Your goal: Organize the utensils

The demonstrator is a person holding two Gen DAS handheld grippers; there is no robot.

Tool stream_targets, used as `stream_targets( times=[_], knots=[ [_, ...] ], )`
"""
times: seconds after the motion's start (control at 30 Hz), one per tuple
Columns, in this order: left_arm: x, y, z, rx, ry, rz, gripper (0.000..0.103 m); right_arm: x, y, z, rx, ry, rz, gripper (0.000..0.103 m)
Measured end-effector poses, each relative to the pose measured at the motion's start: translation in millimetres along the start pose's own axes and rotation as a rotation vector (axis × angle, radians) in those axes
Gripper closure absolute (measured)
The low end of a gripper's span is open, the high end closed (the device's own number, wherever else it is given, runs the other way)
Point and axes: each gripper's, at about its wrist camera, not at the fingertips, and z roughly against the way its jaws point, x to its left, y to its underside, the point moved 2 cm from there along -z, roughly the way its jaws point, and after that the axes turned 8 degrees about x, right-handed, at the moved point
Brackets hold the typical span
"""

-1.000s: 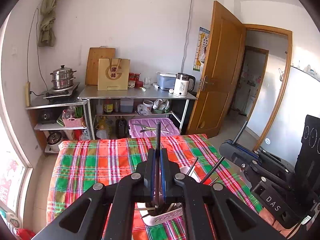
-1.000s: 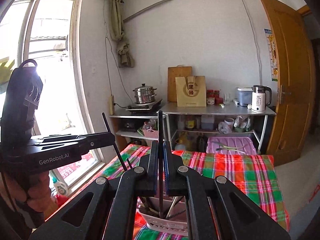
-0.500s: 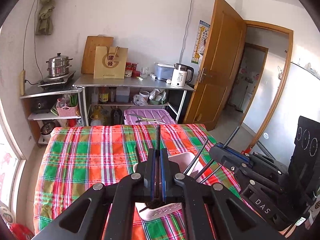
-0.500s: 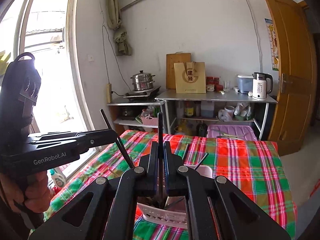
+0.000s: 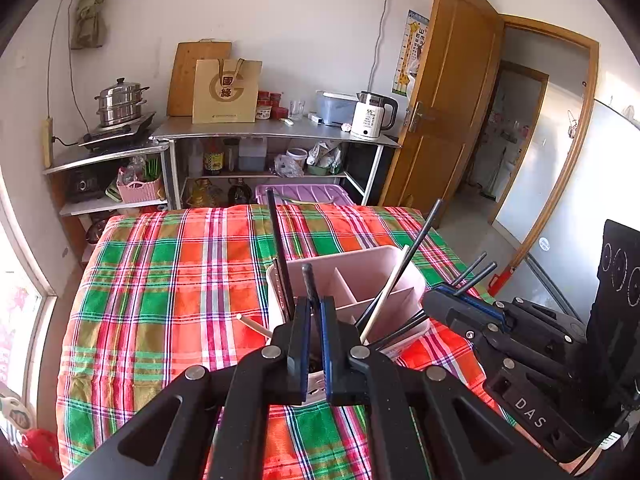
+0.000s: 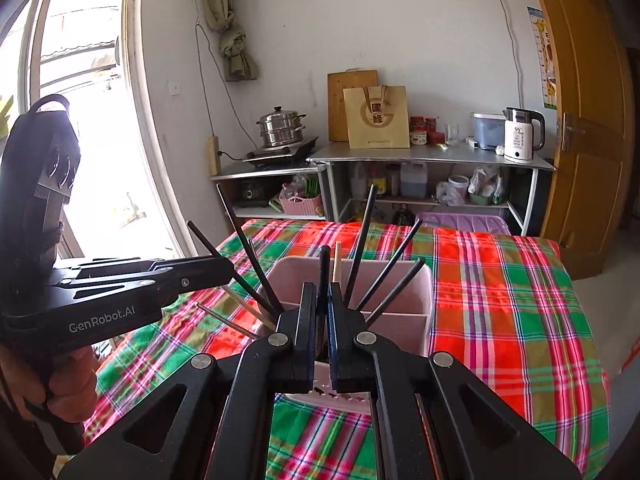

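1. Left gripper (image 5: 316,312): jaws clamped on one dark chopstick (image 5: 309,280), its top just clear of the pads, its lower end down in the caddy's near part
2. Right gripper (image 6: 319,300): jaws likewise nipped on a dark stick (image 6: 324,264), which stands near upright over the caddy's near side
3. Caddy (image 5: 352,268): pale pink plastic, divided into compartments, sitting on the plaid cloth (image 5: 160,280); several more dark chopsticks (image 6: 362,240) lean fanned out of it, plus a pale wooden one (image 5: 384,296)
4. Which compartment each held stick ends in: cannot tell, the jaws hide the bottoms
5. Handling, judged: sticks are light, stiff and thin, with a smooth finish, so likely to pivot or slide in the pads; hold is best near the upper third, square across the pads
6. Caddy looks light and could skate on the cloth if a stick drags its wall
7. Risk, judged: releasing with a stick tilted may send it among the leaning ones, or over the rim
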Motion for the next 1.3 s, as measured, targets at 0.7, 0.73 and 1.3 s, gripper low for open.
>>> stream_targets(
  times=[0.7, 0.73, 1.3],
  knots=[
    [-9.2, 42.9, 75.2, -0.155, -0.061, 0.01, 0.069, -4.1, 18.3, 74.0, -0.105, -0.006, 0.002, 0.088],
    [-10.6, 48.3, 79.3, -0.162, -0.064, 0.01, 0.069, -3.3, 21.9, 77.3, -0.107, -0.005, 0.001, 0.087],
    [-49.3, 145.2, 101.7, -0.228, -0.147, -0.006, 0.064, -2.3, 97.0, 116.4, -0.12, 0.032, -0.015, 0.067]
  ],
)
